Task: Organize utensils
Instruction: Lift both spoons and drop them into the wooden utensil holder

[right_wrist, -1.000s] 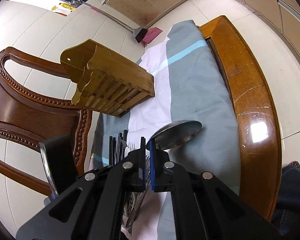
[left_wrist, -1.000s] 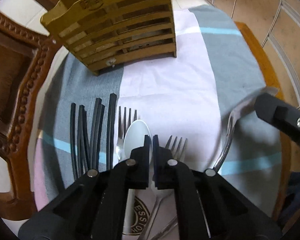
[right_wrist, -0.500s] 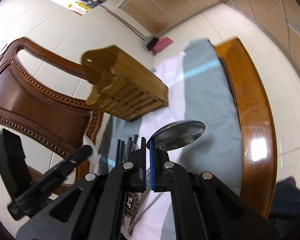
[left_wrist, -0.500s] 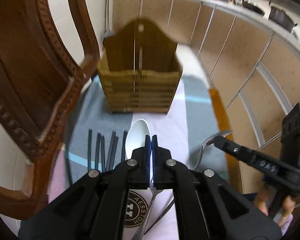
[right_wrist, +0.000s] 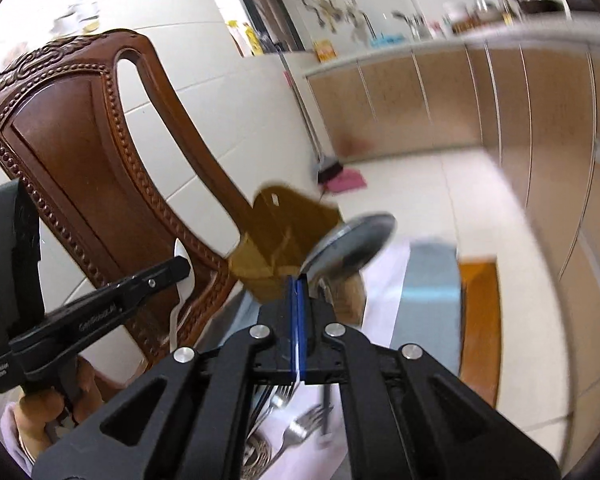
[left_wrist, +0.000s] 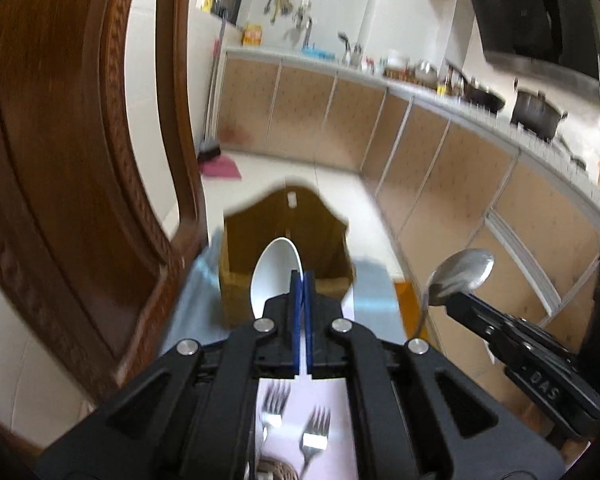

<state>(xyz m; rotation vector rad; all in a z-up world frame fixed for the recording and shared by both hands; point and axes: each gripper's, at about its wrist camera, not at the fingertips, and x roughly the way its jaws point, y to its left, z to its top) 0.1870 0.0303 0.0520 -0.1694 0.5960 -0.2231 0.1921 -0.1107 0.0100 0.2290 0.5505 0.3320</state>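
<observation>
My left gripper (left_wrist: pixel 303 280) is shut on a white spoon (left_wrist: pixel 274 276), bowl pointing up, lifted in front of the wooden utensil holder (left_wrist: pixel 286 224). My right gripper (right_wrist: pixel 298 282) is shut on a metal spoon (right_wrist: pixel 350 242), also raised, just right of the holder (right_wrist: pixel 284 236). The metal spoon (left_wrist: pixel 460 276) and right gripper show at the right of the left wrist view. The left gripper (right_wrist: pixel 178 270) with the white spoon (right_wrist: pixel 182 280) shows at the left of the right wrist view. Forks (left_wrist: pixel 312 436) lie on the cloth below.
A carved wooden chair (right_wrist: pixel 80 168) stands left of the table. The cloth (right_wrist: pixel 432 276) covers the table, with the bare wooden edge (right_wrist: pixel 480 320) to the right. Kitchen cabinets (left_wrist: pixel 440 168) and a broom with dustpan (right_wrist: pixel 340 172) lie beyond.
Both grippers have risen and tilted up with their spoons, away from the cloth. The holder now sits lower and farther in both views.
</observation>
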